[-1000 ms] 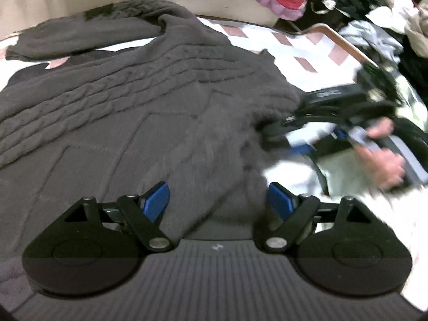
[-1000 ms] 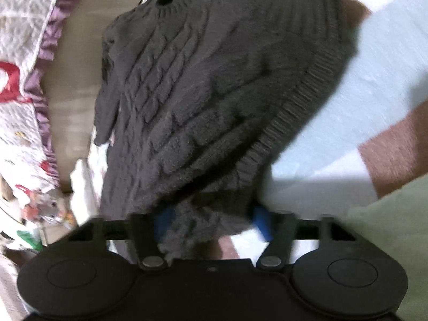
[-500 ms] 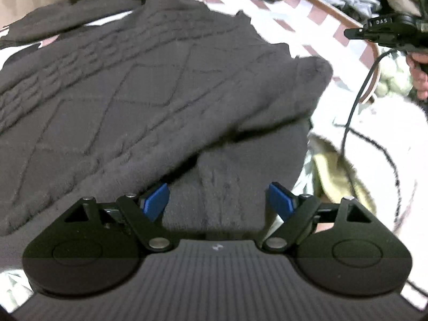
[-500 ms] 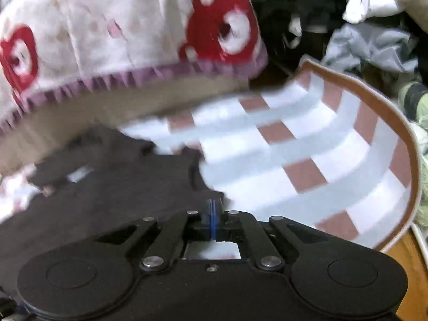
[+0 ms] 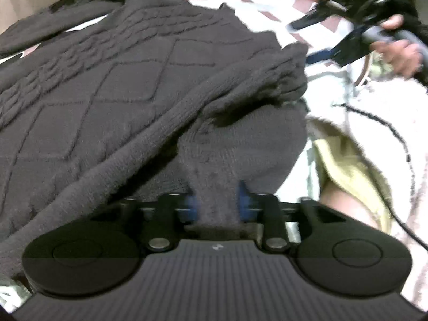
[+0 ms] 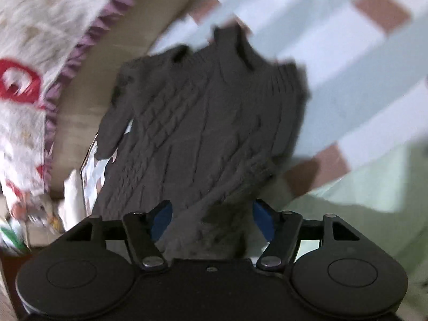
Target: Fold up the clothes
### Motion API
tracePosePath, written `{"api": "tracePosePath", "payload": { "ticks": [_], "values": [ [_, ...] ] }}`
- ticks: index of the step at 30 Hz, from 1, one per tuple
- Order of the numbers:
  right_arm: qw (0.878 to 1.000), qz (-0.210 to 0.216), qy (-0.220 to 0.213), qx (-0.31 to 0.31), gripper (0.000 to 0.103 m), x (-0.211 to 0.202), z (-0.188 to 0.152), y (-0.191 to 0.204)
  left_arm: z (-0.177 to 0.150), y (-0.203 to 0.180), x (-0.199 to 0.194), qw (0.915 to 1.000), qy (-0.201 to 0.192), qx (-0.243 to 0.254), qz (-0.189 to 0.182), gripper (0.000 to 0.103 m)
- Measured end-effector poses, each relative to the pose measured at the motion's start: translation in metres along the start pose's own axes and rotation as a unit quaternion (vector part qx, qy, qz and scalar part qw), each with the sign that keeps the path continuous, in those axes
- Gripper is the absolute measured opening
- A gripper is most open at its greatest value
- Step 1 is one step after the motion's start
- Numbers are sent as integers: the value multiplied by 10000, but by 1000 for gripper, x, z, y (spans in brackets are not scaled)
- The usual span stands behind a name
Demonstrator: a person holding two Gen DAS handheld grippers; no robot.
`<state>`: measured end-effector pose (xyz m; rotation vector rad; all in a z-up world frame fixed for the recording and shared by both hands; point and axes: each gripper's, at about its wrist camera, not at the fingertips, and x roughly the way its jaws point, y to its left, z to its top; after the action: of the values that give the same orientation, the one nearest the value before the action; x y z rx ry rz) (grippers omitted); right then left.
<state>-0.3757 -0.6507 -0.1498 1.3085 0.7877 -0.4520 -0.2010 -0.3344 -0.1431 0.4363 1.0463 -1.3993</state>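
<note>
Dark grey cable-knit sweater (image 5: 112, 107), pink-and-white checked mat (image 6: 361, 61), red-printed white quilt (image 6: 29, 53), purple-trimmed

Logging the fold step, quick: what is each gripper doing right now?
Left gripper: just closed, shut on a fold of the dark grey cable-knit sweater.
Right gripper: just opened, open, sweater edge between its jaws.

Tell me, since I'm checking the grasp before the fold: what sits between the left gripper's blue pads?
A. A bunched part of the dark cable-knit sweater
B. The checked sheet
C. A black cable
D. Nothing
A: in the left wrist view the left gripper has its pads pressed onto a bunch of the dark sweater.
</note>
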Motion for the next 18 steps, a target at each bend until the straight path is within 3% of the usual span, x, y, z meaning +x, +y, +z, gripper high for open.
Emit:
{"api": "tracePosePath", "payload": {
  "ticks": [1, 2, 4, 7, 10, 14, 16, 18],
  "values": [
    [9999, -3, 99, 113, 73, 12, 1, 0, 3, 0, -11, 9998, -88, -18, -163, 14],
    [9996, 1, 184, 213, 62, 23, 2, 0, 7, -1, -24, 9992, -196, -3, -349, 12],
    [9996, 272, -16, -30, 13, 27, 2, 3, 13, -5, -52, 9964, -445, 93, -722, 11],
    [9892, 1102, -964, -112, 13, -10, 4, 2, 17, -8, -99, 9915, -731, 265, -1040, 11],
    [9700, 1687, -1713, 361, 11, -40, 0, -21, 15, 6, -123, 9893, -901, -133, -1141, 10],
    [9764, 581, -2059, 302, 11, -46, -9, -12, 5, 17, -119, 9848, -987, -588, -1301, 9],
    [9813, 59, -1909, 242, 11, -38, -6, -7, -4, 20, -100, 9853, -712, -906, -1263, 9],
    [9836, -93, -1757, 407, 12, -33, -1, -15, -14, 18, -81, 9882, -416, -1007, -1079, 11]
  ]
}}
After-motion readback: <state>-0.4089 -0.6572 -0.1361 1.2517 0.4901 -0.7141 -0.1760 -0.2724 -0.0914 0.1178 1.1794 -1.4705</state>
